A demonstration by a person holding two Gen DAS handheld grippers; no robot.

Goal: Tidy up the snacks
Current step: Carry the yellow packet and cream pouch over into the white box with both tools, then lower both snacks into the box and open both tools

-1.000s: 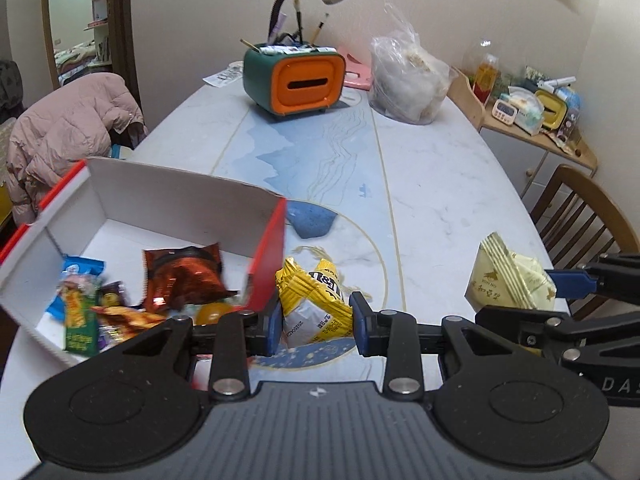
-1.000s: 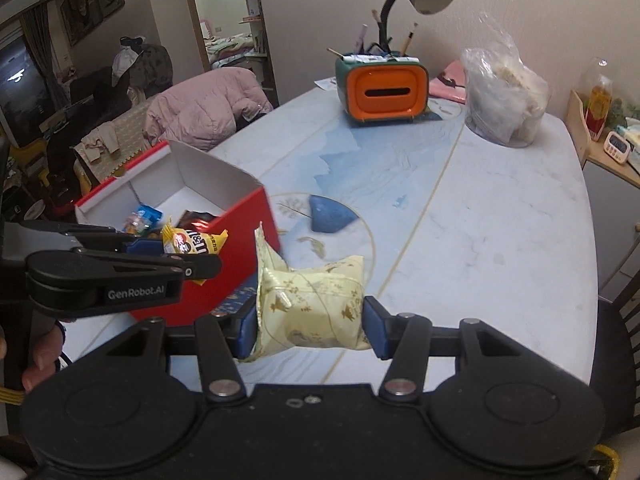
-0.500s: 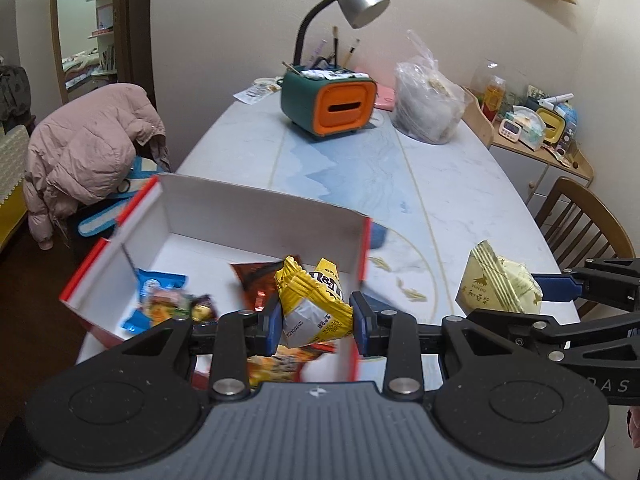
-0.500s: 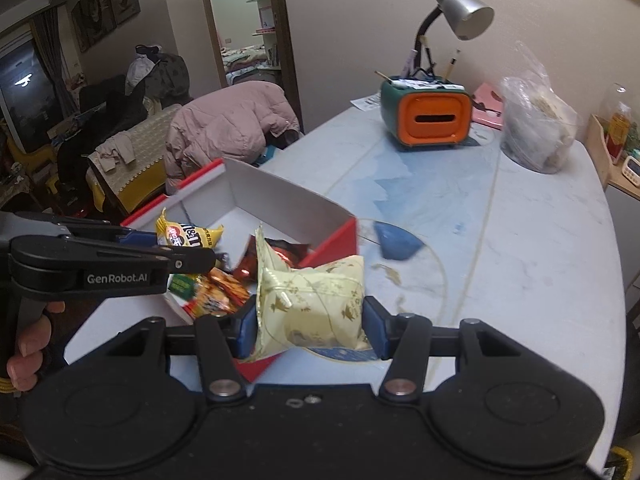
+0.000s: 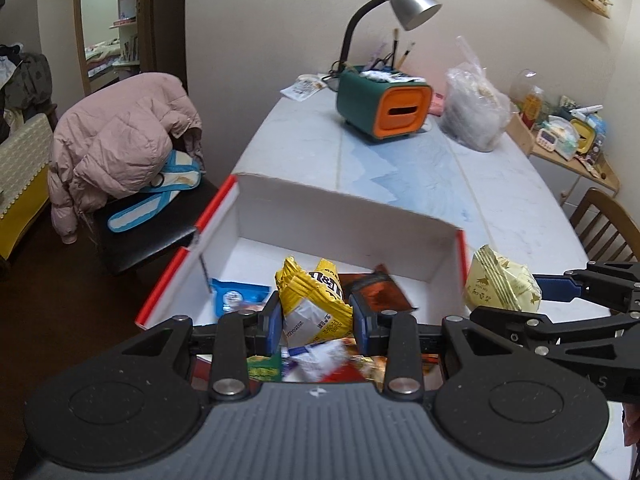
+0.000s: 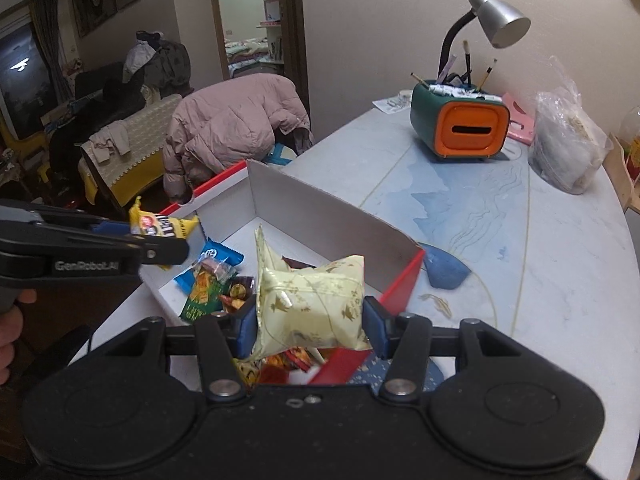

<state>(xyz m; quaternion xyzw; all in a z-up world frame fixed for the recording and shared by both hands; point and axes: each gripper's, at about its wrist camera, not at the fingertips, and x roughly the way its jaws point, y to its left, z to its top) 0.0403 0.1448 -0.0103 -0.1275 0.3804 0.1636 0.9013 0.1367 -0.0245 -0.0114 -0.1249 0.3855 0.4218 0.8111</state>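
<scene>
Off the table's left edge a chair point(image 5: 156, 228) carries a pink padded jacket point(image 5: 120, 140) slumped over its back, with a blue-trimmed bag point(image 5: 160, 192) on the seat beside it.

At the near left corner of the table point(image 5: 500, 200) sits an open box point(image 5: 340, 216), red outside and white inside, its far wall standing upright. Loose snacks lie on its floor: a blue packet point(image 6: 210, 262) towards the left wall, a green packet point(image 6: 202, 294) by the near wall, a shiny brown-red packet point(image 5: 376, 290) near the right wall, and more wrappers heaped at the near end, too blurred to tell apart.

The left gripper point(image 5: 316, 320) hangs over the middle of the box, its blue pads clamped on a crumpled yellow snack bag point(image 5: 314, 300) that is clear of the box floor. In the right wrist view a person's fingers point(image 6: 10, 320) show at the handle behind it.

Just right of that, the right gripper point(image 6: 310, 320) is closed tight on a puffy pale-yellow snack packet point(image 6: 312, 304) with gold print, held over the box's near right corner, above the red right wall.

On the tabletop beyond the box's right wall lies a blue patch point(image 6: 444, 270); I cannot tell whether it is part of the table's pattern or a separate thing. Towards the far edge stands a green desk organiser point(image 5: 384, 108) with an orange front and brushes in its top, a grey-shaded lamp point(image 5: 412, 4) bent over it. A clear plastic bag point(image 5: 476, 116) slumps to its right, and a wooden chair point(image 5: 604, 224) stands off the right edge
</scene>
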